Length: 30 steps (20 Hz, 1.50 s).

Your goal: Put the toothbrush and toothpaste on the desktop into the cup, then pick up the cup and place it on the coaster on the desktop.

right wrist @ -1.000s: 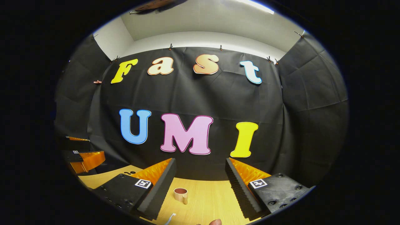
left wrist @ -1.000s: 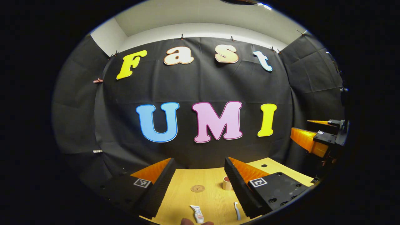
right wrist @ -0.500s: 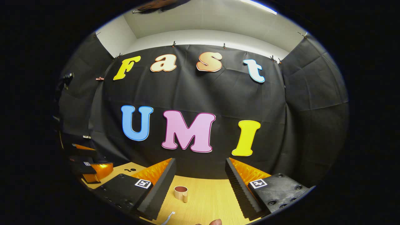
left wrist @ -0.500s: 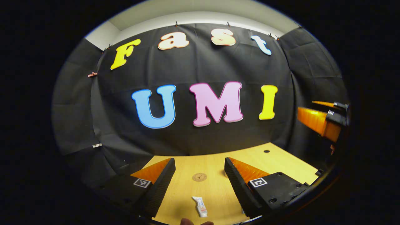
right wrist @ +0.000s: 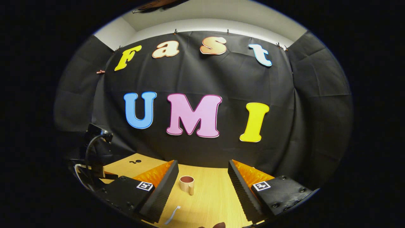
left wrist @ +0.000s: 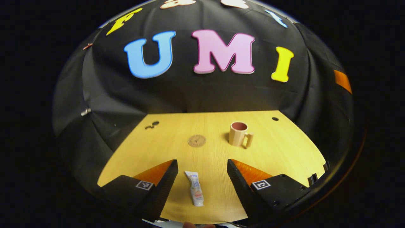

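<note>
Toothpaste [left wrist: 195, 192] comes first, I judge: in the left gripper view the left gripper [left wrist: 202, 177] hangs spread over the tube, which lies near the tabletop's [left wrist: 284, 152] front edge with print too small to read, while the coaster [left wrist: 196, 141] and cup [left wrist: 239, 134] sit mid-table, apart; the next move calls for lowering and pinching the tube across its width. In the right gripper view the right gripper [right wrist: 202, 180] is likewise spread and empty, the cup [right wrist: 187, 184] ahead and the toothbrush [right wrist: 174, 215] flat near the front edge.

One cup [left wrist: 238, 133], toothpaste [left wrist: 195, 192], toothbrush [right wrist: 174, 215], coaster [left wrist: 196, 141].
</note>
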Available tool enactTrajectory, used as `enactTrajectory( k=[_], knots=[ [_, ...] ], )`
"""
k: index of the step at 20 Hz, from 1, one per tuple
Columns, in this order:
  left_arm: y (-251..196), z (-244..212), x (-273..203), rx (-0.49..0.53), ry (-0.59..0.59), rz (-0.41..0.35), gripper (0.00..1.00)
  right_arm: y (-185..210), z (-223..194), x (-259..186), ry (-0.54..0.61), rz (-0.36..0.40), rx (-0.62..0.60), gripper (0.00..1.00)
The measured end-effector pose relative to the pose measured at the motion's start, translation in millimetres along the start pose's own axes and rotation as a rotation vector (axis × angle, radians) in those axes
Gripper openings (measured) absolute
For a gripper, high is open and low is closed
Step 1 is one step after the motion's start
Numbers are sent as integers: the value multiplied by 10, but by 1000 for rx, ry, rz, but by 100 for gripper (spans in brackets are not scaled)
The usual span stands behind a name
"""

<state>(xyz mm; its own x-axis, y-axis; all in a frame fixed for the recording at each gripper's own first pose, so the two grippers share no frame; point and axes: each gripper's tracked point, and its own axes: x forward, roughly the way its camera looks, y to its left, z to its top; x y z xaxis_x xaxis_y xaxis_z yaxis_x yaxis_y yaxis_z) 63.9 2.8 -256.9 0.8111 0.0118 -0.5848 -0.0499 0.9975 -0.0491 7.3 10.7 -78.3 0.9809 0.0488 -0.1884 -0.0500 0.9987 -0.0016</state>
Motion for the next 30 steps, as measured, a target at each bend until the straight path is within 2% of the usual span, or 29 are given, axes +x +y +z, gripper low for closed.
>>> enactTrajectory(
  k=[4, 8, 12, 16, 21, 24, 26, 29, 30],
  knots=[
    [66, -499, 495, 4, 132, 31, 97, -59, -331, 84, 83, -4, 10, 97],
    [106, -814, 868, -6, 242, 46, 97, -122, -607, 144, 155, -10, 22, 97],
    [219, -1138, 1074, -3, 345, 85, 97, -164, -829, 206, 214, -14, 31, 97],
    [247, -1270, 1141, 28, 389, 83, 96, -202, -988, 267, 253, -18, 41, 98],
    [219, -1395, 1208, 9, 425, 80, 93, -172, -1187, 301, 307, -10, 51, 98],
    [206, -1389, 1230, 21, 428, 68, 91, -1, -1405, 319, 377, 30, 70, 98],
    [127, -1403, 1246, 16, 428, 34, 90, 189, -1601, 305, 442, 68, 70, 98],
    [35, -1388, 1268, 17, 411, 8, 53, 409, -1910, 289, 548, 96, 42, 98],
    [18, -1363, 1257, 29, 406, 10, 48, 479, -2040, 269, 590, 103, 38, 98]
  ],
)
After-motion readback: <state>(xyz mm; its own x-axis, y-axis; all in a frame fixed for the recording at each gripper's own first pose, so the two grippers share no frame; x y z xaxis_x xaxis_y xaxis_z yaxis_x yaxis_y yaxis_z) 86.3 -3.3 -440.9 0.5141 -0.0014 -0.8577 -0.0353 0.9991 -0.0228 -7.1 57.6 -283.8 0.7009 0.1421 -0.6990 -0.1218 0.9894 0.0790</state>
